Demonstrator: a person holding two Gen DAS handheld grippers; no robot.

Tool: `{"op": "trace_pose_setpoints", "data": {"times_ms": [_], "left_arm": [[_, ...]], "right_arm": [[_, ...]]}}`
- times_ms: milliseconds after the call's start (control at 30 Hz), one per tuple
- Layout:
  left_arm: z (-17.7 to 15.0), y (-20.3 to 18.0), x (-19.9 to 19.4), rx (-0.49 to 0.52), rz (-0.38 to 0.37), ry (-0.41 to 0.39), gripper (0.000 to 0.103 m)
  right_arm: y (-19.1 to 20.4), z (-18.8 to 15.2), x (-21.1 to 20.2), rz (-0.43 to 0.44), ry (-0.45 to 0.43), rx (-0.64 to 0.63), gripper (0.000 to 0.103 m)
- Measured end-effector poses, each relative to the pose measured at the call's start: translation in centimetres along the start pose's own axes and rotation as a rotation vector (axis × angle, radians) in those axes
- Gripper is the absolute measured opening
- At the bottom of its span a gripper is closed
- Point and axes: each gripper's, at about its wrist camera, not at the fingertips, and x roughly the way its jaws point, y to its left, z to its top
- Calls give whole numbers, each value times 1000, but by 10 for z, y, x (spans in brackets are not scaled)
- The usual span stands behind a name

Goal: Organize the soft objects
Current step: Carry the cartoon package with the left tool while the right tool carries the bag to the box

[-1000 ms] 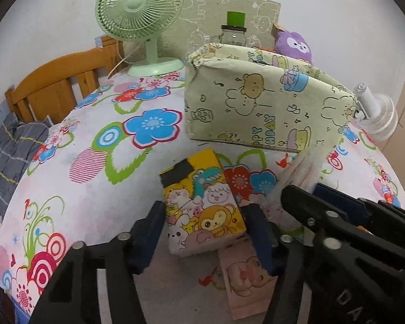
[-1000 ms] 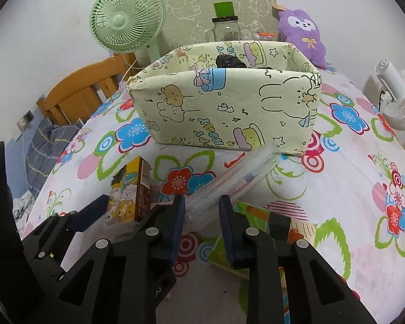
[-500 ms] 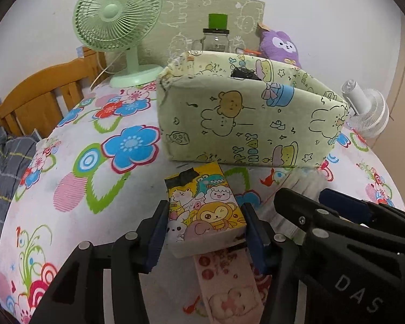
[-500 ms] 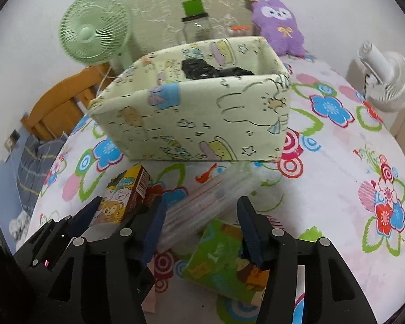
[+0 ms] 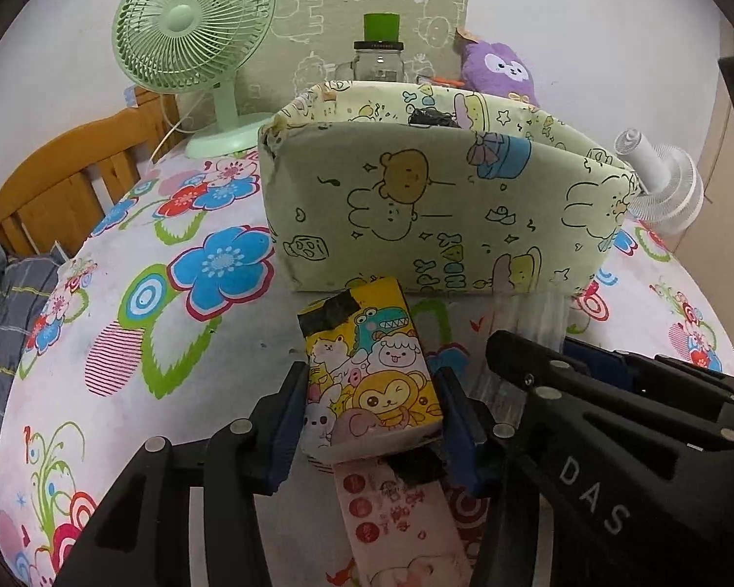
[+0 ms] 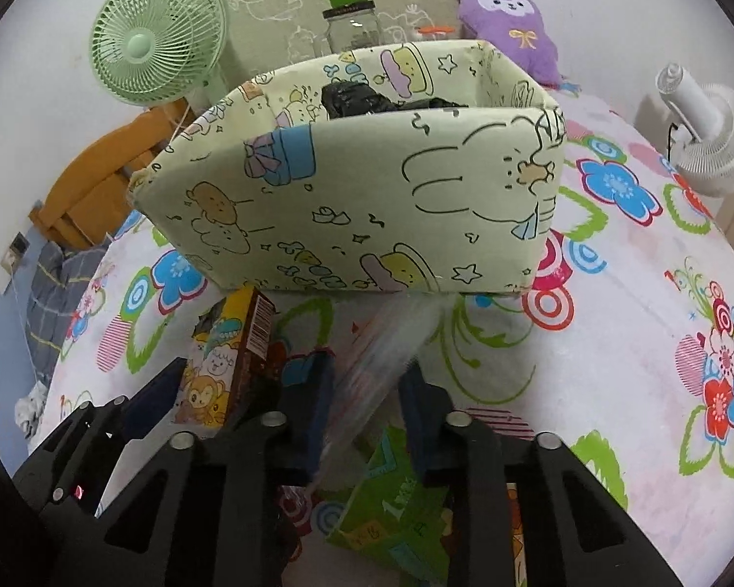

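Observation:
My left gripper (image 5: 369,416) is shut on a yellow cartoon tissue pack (image 5: 367,367) and holds it above the table, just in front of the pale green cartoon fabric box (image 5: 445,215). The pack also shows in the right wrist view (image 6: 225,357). My right gripper (image 6: 367,411) holds a clear plastic packet (image 6: 391,342) between its fingers, pointing at the box (image 6: 367,205). Something black (image 6: 362,98) lies inside the box. A pink tissue pack (image 5: 396,518) and a green pack (image 6: 396,504) lie on the table below.
A floral cloth (image 5: 147,293) covers the table. A green fan (image 5: 191,39), a glass jar (image 5: 377,58) and a purple plush (image 5: 499,68) stand behind the box. A white fan (image 6: 699,132) is at the right. A wooden chair (image 5: 63,186) is at the left.
Both grippers have risen and moved closer to the box. The left closed on the yellow pack and lifted it; the right widened around the clear packet.

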Motion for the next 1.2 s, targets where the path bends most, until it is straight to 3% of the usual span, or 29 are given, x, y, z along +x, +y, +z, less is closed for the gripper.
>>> {"op": "trace_pose_setpoints", "data": {"times_ms": [300,1200], "left_arm": [[-2,-2,-18,-7,-3,-29,51],[9,-31,-111,13,-10,-196,51]], "right_arm": [[3,-4,-19,-3,-51,-26,17],[3,-8,-129,-29,-278,-74,16]]}}
